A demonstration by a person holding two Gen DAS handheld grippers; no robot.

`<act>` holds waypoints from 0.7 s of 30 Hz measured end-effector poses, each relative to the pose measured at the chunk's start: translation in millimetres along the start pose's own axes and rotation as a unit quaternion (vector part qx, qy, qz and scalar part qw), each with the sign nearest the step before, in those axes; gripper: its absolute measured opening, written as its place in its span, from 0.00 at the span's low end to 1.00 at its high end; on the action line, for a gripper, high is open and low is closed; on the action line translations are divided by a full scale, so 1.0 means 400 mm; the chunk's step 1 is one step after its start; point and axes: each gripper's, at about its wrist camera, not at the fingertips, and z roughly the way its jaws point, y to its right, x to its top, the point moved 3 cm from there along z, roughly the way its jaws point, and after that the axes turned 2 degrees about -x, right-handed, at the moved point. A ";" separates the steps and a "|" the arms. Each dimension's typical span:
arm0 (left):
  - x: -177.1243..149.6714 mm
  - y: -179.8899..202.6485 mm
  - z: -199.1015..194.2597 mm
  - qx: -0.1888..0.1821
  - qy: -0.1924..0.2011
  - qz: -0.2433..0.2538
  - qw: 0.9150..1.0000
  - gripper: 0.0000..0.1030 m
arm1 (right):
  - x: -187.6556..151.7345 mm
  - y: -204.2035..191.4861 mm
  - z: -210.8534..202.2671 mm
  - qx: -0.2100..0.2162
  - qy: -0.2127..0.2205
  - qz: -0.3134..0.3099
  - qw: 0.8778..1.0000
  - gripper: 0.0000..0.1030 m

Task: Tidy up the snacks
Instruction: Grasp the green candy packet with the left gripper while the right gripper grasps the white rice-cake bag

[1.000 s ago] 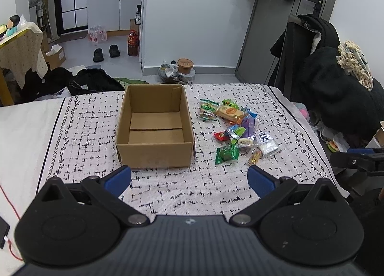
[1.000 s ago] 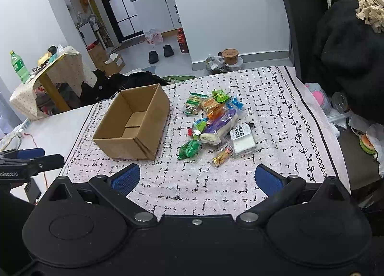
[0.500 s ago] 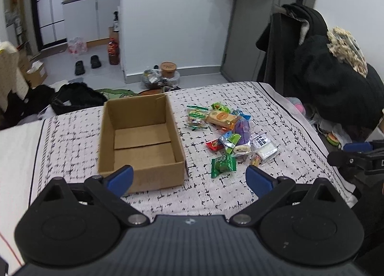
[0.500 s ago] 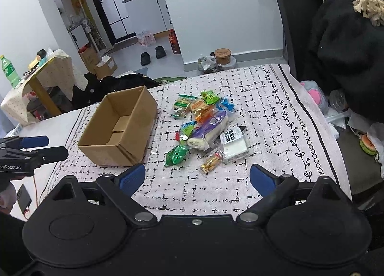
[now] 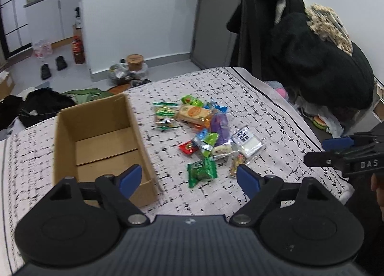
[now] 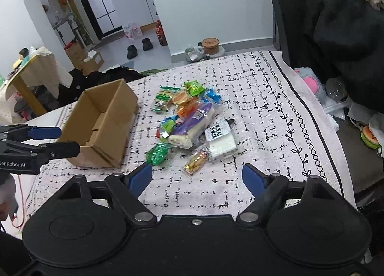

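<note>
An open, empty cardboard box [image 5: 100, 141] [image 6: 103, 122] stands on the patterned cloth. To its right lies a pile of wrapped snacks [image 5: 204, 131] [image 6: 192, 119]: a green packet [image 5: 201, 172] [image 6: 157, 153] nearest me, a purple roll [image 6: 192, 124], a white sachet [image 5: 247, 141] [image 6: 220, 139] and a small clear packet [image 6: 195, 163]. My left gripper [image 5: 189, 178] is open and empty, just short of the box and green packet. My right gripper [image 6: 198, 177] is open and empty, just short of the pile. Each gripper shows at the edge of the other's view.
The table's cloth [image 6: 276, 112] ends at a black-lined edge on the right. Dark coats on a chair [image 5: 312, 55] stand beyond that edge. Clothes, shoes and a brown pot [image 5: 134, 62] lie on the floor behind the table.
Both grippers have moved forward and closer to the table. The left view has swung right, from facing the box toward the snack pile. The jaws stay open.
</note>
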 end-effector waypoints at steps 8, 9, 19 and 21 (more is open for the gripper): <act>0.018 0.014 0.097 -0.031 -0.030 0.016 0.999 0.74 | 0.016 0.026 0.056 -0.012 -0.014 -0.001 1.000 0.74; 0.021 0.016 0.107 -0.033 -0.031 0.017 0.999 0.74 | 0.018 0.029 0.063 -0.012 -0.015 -0.001 1.000 0.73; 0.033 0.040 0.238 -0.048 -0.066 0.027 0.996 0.69 | 0.028 0.071 0.126 -0.006 -0.029 0.015 0.999 0.63; 0.030 0.038 0.264 -0.047 -0.076 0.024 0.996 0.67 | 0.028 0.076 0.141 -0.005 -0.033 0.016 0.999 0.61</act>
